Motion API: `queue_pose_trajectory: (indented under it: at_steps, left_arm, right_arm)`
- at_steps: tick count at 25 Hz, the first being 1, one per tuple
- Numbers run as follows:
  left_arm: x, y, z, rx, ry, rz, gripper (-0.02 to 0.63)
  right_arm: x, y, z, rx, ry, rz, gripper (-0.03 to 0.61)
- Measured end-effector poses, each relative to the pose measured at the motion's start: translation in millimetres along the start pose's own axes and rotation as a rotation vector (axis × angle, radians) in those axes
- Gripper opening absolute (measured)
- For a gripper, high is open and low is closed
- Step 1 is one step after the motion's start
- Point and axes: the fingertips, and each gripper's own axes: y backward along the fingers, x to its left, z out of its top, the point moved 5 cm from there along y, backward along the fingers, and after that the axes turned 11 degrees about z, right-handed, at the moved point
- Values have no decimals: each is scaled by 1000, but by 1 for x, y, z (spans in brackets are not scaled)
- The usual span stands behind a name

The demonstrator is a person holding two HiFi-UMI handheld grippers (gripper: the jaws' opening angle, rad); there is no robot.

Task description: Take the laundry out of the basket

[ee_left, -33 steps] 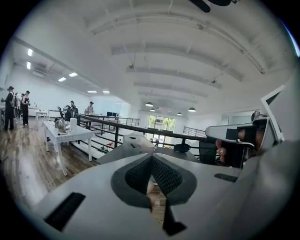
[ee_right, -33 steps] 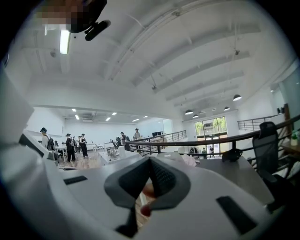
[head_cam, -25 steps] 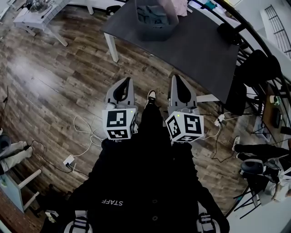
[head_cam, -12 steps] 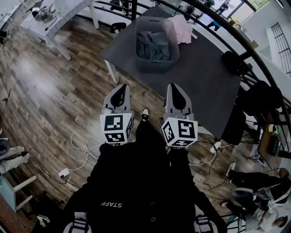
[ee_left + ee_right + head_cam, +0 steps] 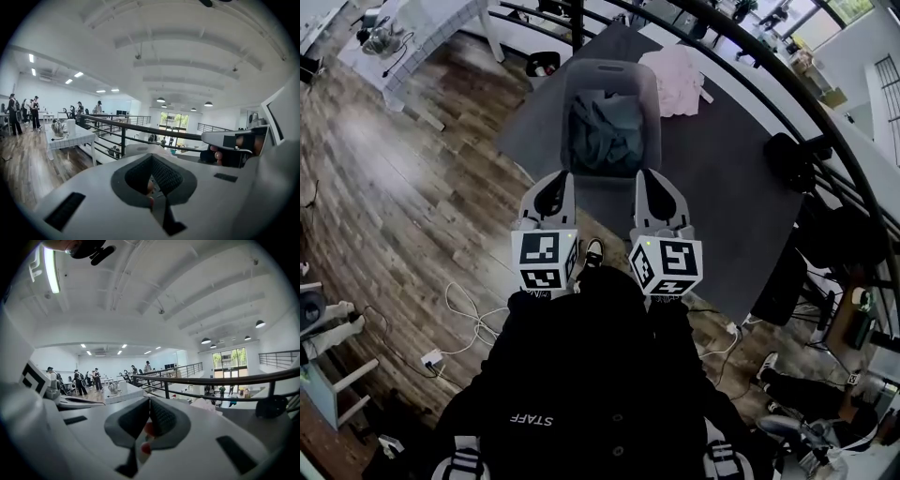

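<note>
A grey laundry basket (image 5: 579,94) stands on the dark table (image 5: 722,178), with crumpled grey-green laundry (image 5: 605,136) inside it. A pink cloth (image 5: 675,80) lies on the table to the right of the basket. My left gripper (image 5: 554,180) and right gripper (image 5: 655,178) are held side by side at the table's near edge, just short of the basket, and point toward it. Both are shut with nothing between the jaws. In the left gripper view the left gripper (image 5: 151,158) looks over the railing, as does the right gripper (image 5: 149,401) in its own view.
A black railing (image 5: 825,122) runs behind the table. A black bag (image 5: 789,155) sits on the table's right side. A white table (image 5: 403,33) stands at the far left. Cables and a power strip (image 5: 433,358) lie on the wood floor. People sit at the lower right.
The person has walked up to the table, so the basket has come from the top of the view to just ahead of the grippers. Both grippers stay shut.
</note>
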Motion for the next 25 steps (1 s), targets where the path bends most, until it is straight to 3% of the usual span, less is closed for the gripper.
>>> queue_pose_trajectory:
  at_steps: [10, 25]
  left_arm:
    - [6, -53, 0, 72, 13, 24, 2]
    - [47, -109, -16, 199, 38, -31, 2]
  right_arm:
    - [-22, -55, -14, 81, -38, 67, 15]
    - [-28, -120, -55, 222, -105, -13, 17]
